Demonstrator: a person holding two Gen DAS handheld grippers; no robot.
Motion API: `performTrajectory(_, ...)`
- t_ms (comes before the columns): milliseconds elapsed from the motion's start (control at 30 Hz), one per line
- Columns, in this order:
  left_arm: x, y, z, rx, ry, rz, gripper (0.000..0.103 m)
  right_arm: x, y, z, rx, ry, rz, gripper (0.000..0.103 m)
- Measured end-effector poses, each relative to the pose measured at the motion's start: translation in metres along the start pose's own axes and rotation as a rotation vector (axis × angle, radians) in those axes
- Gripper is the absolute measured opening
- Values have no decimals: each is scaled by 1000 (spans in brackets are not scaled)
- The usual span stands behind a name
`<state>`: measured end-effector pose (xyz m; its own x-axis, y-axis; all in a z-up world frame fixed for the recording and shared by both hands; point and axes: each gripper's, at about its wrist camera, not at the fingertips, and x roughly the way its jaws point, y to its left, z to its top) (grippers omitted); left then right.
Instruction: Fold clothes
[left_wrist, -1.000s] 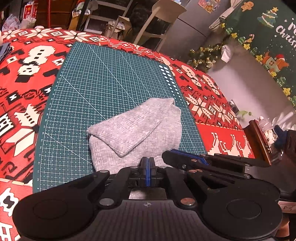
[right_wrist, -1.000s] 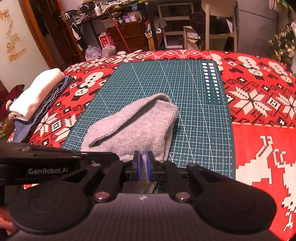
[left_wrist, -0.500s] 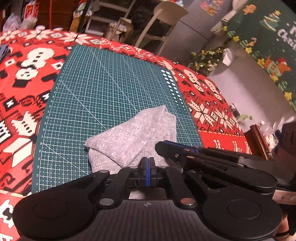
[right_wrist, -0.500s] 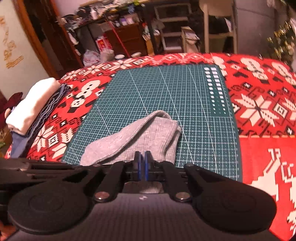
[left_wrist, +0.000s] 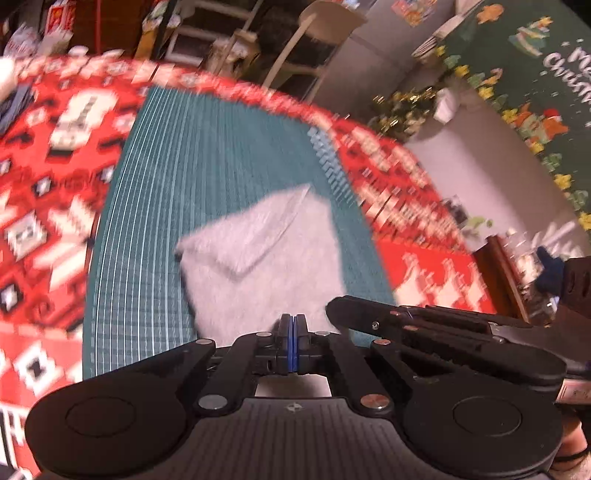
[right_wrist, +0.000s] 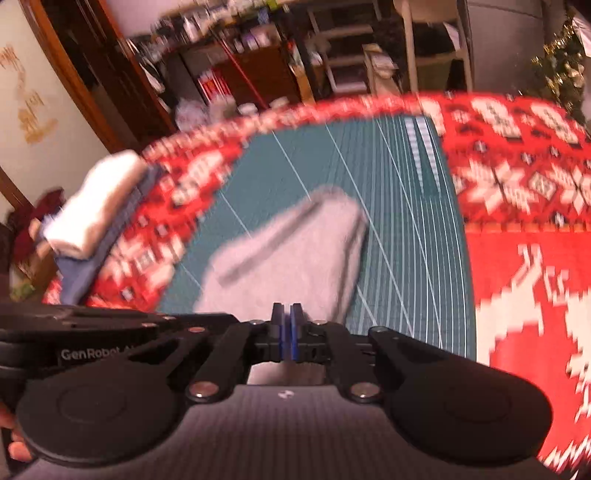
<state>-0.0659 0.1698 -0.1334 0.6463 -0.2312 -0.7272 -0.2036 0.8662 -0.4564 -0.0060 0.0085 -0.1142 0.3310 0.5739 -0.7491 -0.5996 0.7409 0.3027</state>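
Both tongs are closed on the near edge of the grey garment (left_wrist: 266, 258), the left tongs (left_wrist: 294, 334) and the right tongs (right_wrist: 286, 325) side by side, each pinching cloth between its blue pads. The garment lies on the green mat (left_wrist: 177, 177), which covers the middle of the table (left_wrist: 48, 155) with its red patterned cloth, and one flap is already folded across the top of it. I think the two grips sit close together on the same edge so that the edge can be lifted evenly and carried over to the far side for the next fold. At the left of the right wrist view a stack of folded clothes (right_wrist: 96, 206) waits on the table, probably the place for finished pieces. Compared with one second ago, the pictures are now strongly blurred, so both hands are in motion, and the garment looks more pulled toward the cameras and a little raised at the near edge, while the right pads have come closer together.
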Motion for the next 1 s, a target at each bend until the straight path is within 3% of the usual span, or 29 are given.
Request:
performTrajectory(133,8,8,-8,-30,2,4,3,10,-7,-18,-26,-15,-11,1)
performTrajectory(267,-11,-2,-8,-17,0,31,1,-10,0,-20,-17,-5,-13,4)
performTrajectory(333,-19,-5,-11,-11,-3,4,1,-21,6,-25,-22,-14,12,4)
performTrajectory(600,-7,0,-33,-25,38,11,3,-11,11,-48,-20,28,-4,1)
performTrajectory(833,-25,-8,-44,-23,65,-8,2,-36,16,-56,-34,9,27,10)
performTrajectory(1000,-26,2,-50,-75,85,-20,3,-35,6,-72,21,40,50,9)
